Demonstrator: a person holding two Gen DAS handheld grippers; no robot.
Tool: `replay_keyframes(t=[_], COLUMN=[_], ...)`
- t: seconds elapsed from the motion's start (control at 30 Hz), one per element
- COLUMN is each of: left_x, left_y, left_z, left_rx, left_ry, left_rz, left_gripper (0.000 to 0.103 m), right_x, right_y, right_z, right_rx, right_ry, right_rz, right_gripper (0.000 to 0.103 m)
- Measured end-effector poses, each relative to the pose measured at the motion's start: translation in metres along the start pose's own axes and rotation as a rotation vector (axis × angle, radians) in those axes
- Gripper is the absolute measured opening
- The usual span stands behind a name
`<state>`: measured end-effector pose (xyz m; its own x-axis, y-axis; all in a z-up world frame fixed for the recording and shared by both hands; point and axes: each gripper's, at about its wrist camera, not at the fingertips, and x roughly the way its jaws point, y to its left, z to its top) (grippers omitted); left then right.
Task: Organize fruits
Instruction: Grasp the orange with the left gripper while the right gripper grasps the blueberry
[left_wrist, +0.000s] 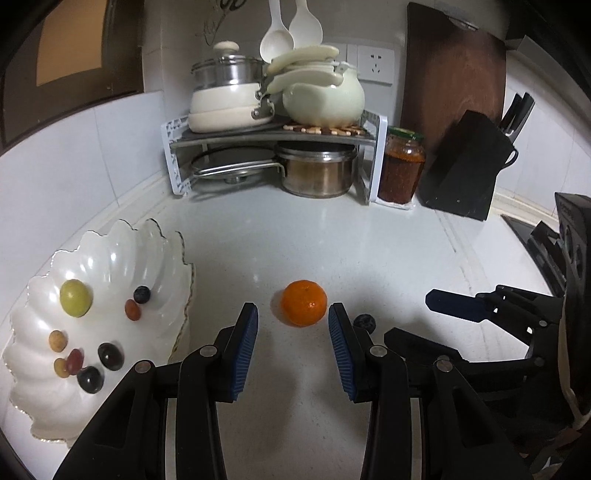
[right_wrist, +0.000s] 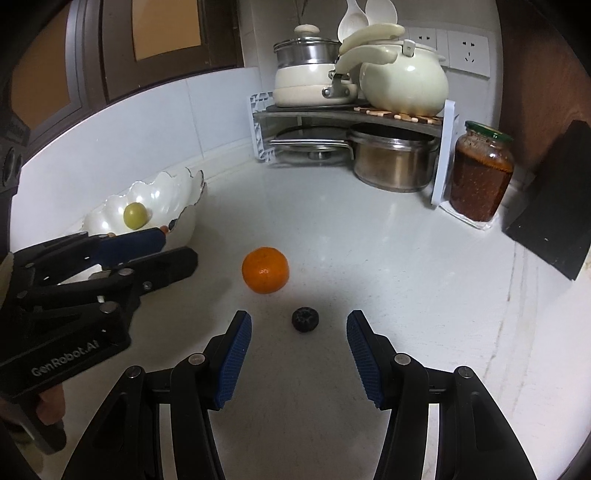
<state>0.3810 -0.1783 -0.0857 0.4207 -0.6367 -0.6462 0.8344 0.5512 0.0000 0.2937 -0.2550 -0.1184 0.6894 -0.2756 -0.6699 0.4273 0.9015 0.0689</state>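
Note:
An orange mandarin (left_wrist: 304, 302) sits on the white counter, just ahead of my open left gripper (left_wrist: 293, 314); it also shows in the right wrist view (right_wrist: 265, 270). A dark blueberry (right_wrist: 305, 319) lies on the counter between the tips of my open right gripper (right_wrist: 299, 325); in the left wrist view it (left_wrist: 364, 322) peeks out beside the right finger. A white scalloped bowl (left_wrist: 122, 240) at left holds a green grape (left_wrist: 75, 297), blueberries and several small fruits. The bowl (right_wrist: 177, 192) also shows in the right wrist view.
A corner rack (left_wrist: 273, 133) with pots and a white kettle stands at the back. A jar of red sauce (left_wrist: 402, 170), a knife block (left_wrist: 465, 166) and a cutting board (left_wrist: 454, 70) stand at back right. The stove edge (left_wrist: 532, 236) is at far right.

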Motion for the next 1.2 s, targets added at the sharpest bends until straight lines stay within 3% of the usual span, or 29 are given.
replay_keyframes(t=[0.2, 0.77, 1.07, 1.2], left_x=[0.018, 0.066, 0.086, 0.095], left_y=[-0.001, -0.005, -0.004, -0.004], left_z=[0.003, 0.011, 0.015, 0.015], left_rx=[0.015, 0.032, 0.029, 0.012], left_ry=[0.022, 0.131, 0.166, 0.188], left_rz=[-0.008, -0.057, -0.050, -0.066], left_gripper=[0.045, 0.048, 0.048, 0.048], right_x=[0.012, 0.051, 0.061, 0.066], right_y=[-0.002, -0.012, -0.013, -0.013], right_z=[0.000, 0.003, 0.003, 0.004], right_rx=[0.006, 0.051, 0.055, 0.051], right_ry=[0.015, 0.102, 0.117, 0.133], right_rz=[0.004, 0.068, 0.076, 0.081], right_gripper=[0.055, 0.042, 0.042, 0.035])
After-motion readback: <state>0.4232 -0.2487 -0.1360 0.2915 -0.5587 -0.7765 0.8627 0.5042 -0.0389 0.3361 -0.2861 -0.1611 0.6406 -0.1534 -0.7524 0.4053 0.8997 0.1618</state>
